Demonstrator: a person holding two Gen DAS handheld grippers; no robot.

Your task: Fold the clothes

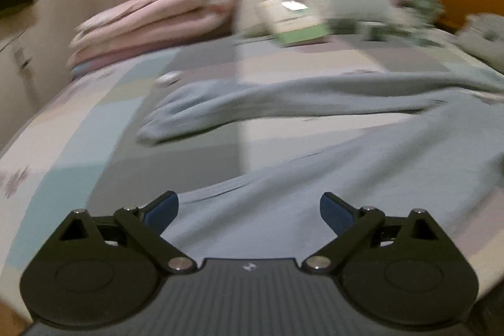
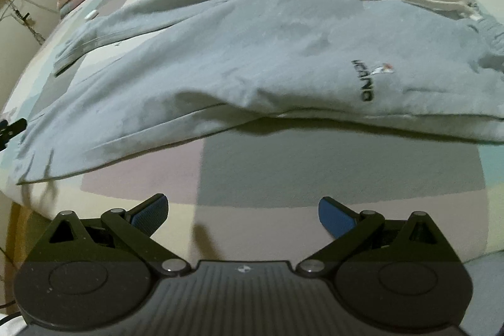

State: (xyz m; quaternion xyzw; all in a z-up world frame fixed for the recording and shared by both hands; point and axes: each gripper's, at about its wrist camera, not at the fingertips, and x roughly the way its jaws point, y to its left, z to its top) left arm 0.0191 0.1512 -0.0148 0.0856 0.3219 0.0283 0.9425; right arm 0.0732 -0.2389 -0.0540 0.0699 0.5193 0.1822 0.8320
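On patchwork bedspread point(image 2: 315, 166), grey sweatpants point(image 2: 252, 52) beside pink folded quilt point(image 1: 151, 21).

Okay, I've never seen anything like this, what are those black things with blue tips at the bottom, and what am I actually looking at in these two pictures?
Those are two hand-held grippers; a person carries one in each hand, with a camera on each looking forward along its fingers. One picture is from the left gripper, the other from the right gripper. Both are open and hold nothing. Spread on the patchwork bedspread lie grey sweatpants, not yet folded. At the far end are a folded pink quilt and a green-edged book. The left view is blurred.
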